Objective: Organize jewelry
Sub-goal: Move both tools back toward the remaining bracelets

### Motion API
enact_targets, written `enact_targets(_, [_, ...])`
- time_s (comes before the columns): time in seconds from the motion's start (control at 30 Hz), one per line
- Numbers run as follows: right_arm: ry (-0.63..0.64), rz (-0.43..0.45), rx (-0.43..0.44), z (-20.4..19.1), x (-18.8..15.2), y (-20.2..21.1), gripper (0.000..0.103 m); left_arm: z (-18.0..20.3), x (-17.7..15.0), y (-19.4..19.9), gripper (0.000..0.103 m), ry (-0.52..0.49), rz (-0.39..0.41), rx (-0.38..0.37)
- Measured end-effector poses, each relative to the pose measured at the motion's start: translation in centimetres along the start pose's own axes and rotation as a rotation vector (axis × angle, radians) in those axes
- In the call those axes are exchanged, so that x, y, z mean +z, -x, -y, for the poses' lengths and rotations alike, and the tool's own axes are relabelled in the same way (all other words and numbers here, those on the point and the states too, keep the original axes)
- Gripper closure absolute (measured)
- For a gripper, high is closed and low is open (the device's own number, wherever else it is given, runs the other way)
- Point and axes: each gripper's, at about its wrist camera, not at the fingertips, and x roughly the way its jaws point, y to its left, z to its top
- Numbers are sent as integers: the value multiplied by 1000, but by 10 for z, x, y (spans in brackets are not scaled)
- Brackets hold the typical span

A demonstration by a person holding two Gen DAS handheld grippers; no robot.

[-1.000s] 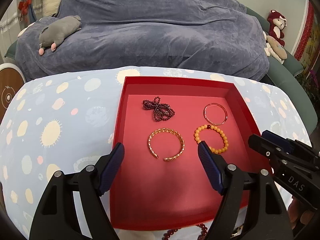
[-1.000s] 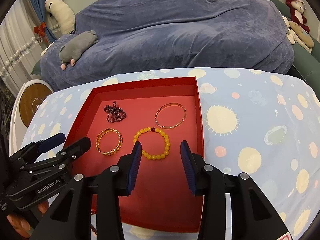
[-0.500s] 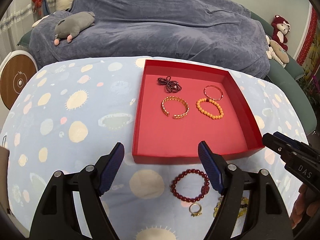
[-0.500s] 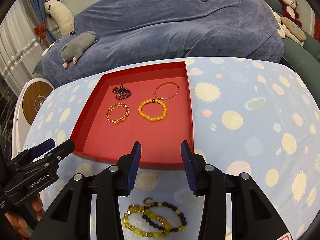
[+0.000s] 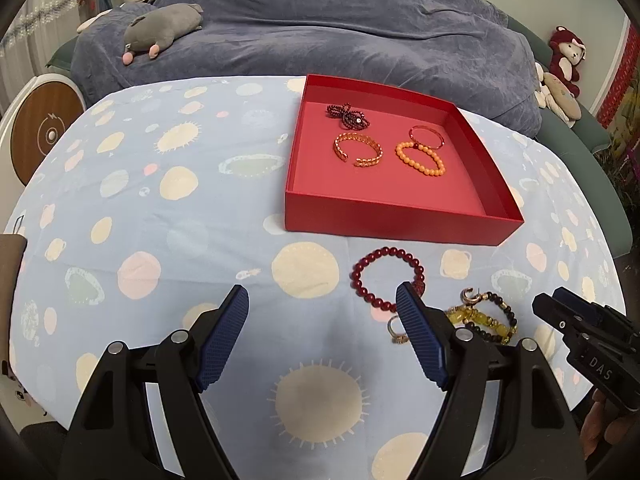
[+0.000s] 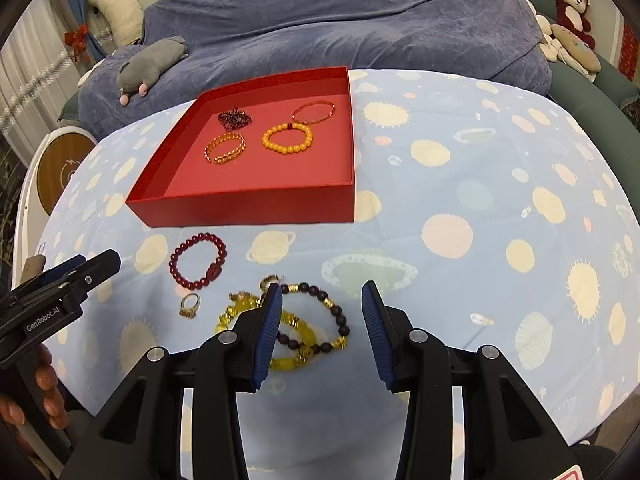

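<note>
Blue-grey cloth covers the big sofa [image 5: 320, 28] across the top of both views, and a grey plush animal [image 5: 160, 30] lies on it at the upper left. Below it, the table has a light blue tablecloth [image 5: 160, 208] with pale spots and suns.

On this cloth stands the red tray [image 5: 394, 222], at the upper middle in the left wrist view and upper left of centre in the right wrist view. Four pieces lie inside it: a dark beaded bunch [image 5: 348, 115], a gold open bangle [image 5: 358, 152], an orange bead bracelet [image 5: 420, 158] and a thin red bangle [image 5: 426, 136], which touches the orange one.

In front of the tray, on the cloth, lies a dark red bead bracelet [image 6: 198, 258]. Near it are a yellow bead bracelet [image 6: 296, 334] and a black bead bracelet [image 6: 320, 318], which overlap each other, and a small ring [image 6: 189, 306].

The left gripper [image 5: 322, 340] has its fingers spread wide over the cloth, holding nothing. The right gripper [image 6: 322, 324] is also spread, and the yellow and black bracelets lie partly between its fingers; whether it touches them I cannot tell.
</note>
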Motion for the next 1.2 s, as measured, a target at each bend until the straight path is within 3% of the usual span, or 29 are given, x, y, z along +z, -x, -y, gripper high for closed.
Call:
enact_targets(0.4, [9,-54,32,-15,-35,-6,63,1,-36,4,31,0,-36,5])
enact_targets(0.63, [-16,-60,33,-12,-33,-13,66,-2,-40,1,31,13,-51,8])
enact_targets(0.73, [-36,-80,48,-10,-31,-20,75,-2,-41,-1,31,14,-51,9])
enact_targets(1.03, [-45,-85,19,-14,-29,-35,76,-1,-41,-6,31,17,-65,5])
enact_targets(1.2, [18,-97,11,-16,-34,-34,78,0,-42,-8,31,15,-72,1])
